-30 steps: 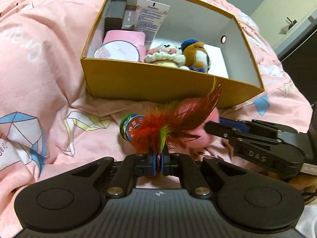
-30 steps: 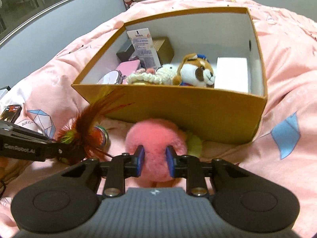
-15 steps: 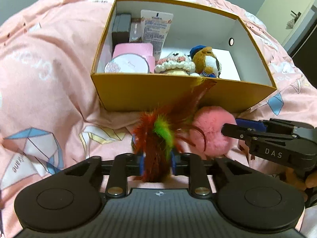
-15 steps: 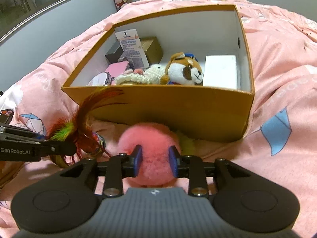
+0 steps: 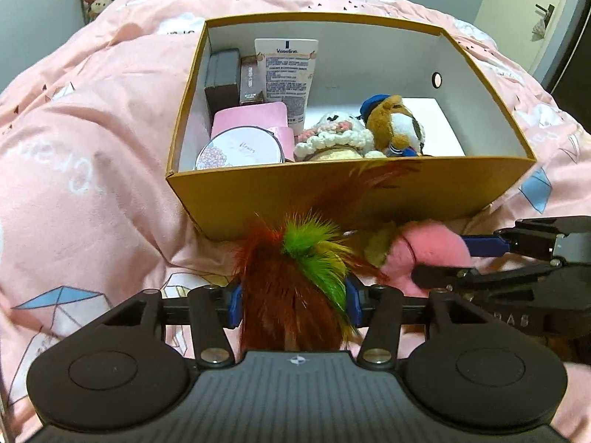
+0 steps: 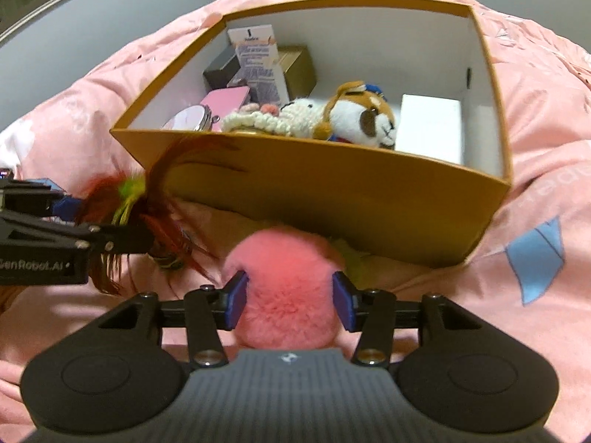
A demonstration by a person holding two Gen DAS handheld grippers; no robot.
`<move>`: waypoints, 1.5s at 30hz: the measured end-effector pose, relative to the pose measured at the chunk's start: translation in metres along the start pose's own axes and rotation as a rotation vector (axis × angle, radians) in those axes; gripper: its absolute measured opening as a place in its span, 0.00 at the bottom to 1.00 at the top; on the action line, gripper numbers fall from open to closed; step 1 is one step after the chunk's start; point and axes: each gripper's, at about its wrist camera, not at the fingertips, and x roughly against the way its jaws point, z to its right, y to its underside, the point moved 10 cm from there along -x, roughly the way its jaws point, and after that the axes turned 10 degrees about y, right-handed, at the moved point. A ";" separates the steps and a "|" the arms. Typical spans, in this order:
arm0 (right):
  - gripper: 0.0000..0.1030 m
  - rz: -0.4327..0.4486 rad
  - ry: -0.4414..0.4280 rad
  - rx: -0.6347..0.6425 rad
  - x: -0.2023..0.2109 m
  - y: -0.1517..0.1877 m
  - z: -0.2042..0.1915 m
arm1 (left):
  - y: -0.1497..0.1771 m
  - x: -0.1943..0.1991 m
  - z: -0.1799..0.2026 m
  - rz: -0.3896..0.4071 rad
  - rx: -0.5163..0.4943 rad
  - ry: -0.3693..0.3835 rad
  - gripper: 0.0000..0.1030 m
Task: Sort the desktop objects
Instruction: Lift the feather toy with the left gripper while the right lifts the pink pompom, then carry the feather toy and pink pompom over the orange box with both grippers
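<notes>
Both tools low over the pink printed bedspread (image 5: pixel 92 170), just short of the near wall of the open tan cardboard box (image 5: pixel 258 192). My left gripper (image 5: pixel 293 304) has the red, brown and green feather toy (image 5: pixel 295 277) sitting between its blue-padded fingers (image 5: pixel 233 304); those fingers are spreading at this moment, pads at the fringe of the plumes, no real squeeze that I can make out. The toy's long axis runs away from the fingers, the long brown quill arching up against the box wall, tip near the rim. My right gripper (image 6: pixel 290 301) straddles the fluffy round pink pom-pom (image 6: pixel 288 288); its fingers (image 6: pixel 236 301) are also spreading, pads at the fur's sides, the ball bulging between them and resting on the bedspread. From the left view the right tool comes in from the right, its tips at the pom-pom, just beside the feathers. The relation that matters, I judge: both things lie outside and below the box rim, the box straight ahead beyond the fingertips, already holding a white lotion tube (image 5: pixel 286 74), a round patterned compact (image 5: pixel 240 147) and a brown-and-white plush dog (image 5: pixel 397 125). Neither arm is clearly nearer the opening. With both grips loosening short of the box, I read these as let go on the bed, not sorted yet.
</notes>
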 end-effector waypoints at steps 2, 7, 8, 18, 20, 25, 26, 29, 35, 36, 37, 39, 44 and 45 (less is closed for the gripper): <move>0.58 -0.015 0.000 0.031 -0.004 -0.001 -0.003 | -0.002 -0.005 -0.002 -0.003 0.015 0.005 0.57; 0.65 -0.067 0.010 0.101 -0.023 0.002 -0.014 | -0.010 -0.015 -0.006 0.021 0.015 -0.012 0.57; 0.65 -0.082 0.023 0.106 -0.029 0.004 -0.013 | -0.010 -0.019 -0.008 0.022 0.022 -0.018 0.57; 0.66 -0.090 0.005 0.019 -0.043 0.014 -0.001 | -0.007 -0.030 -0.012 0.055 0.080 0.016 0.50; 0.65 -0.074 0.009 0.014 -0.044 0.015 0.000 | -0.007 -0.031 -0.012 0.058 0.084 0.012 0.45; 0.52 -0.055 0.020 0.004 -0.044 0.017 0.003 | -0.004 -0.034 -0.014 0.058 0.099 0.013 0.28; 0.49 -0.054 0.020 0.003 -0.044 0.018 0.004 | -0.004 -0.033 -0.014 0.061 0.101 0.014 0.24; 0.46 -0.043 0.020 0.004 -0.041 0.020 0.004 | -0.003 -0.031 -0.015 0.071 0.102 0.012 0.18; 0.44 0.004 0.008 -0.004 -0.024 0.021 0.006 | -0.003 -0.023 -0.014 0.104 0.101 0.012 0.14; 0.44 0.009 0.004 -0.007 -0.021 0.022 0.006 | -0.004 -0.022 -0.013 0.109 0.098 0.014 0.14; 0.44 0.015 -0.002 -0.010 -0.018 0.022 0.007 | -0.004 -0.020 -0.012 0.114 0.096 0.017 0.14; 0.44 0.027 -0.016 -0.021 -0.011 0.021 0.008 | -0.005 -0.015 -0.010 0.124 0.091 0.026 0.14; 0.44 0.049 -0.070 -0.058 0.007 0.016 0.010 | -0.008 -0.001 -0.001 0.144 0.072 0.052 0.14; 0.44 0.054 -0.084 -0.061 0.010 0.014 0.009 | -0.009 0.001 0.001 0.148 0.068 0.057 0.14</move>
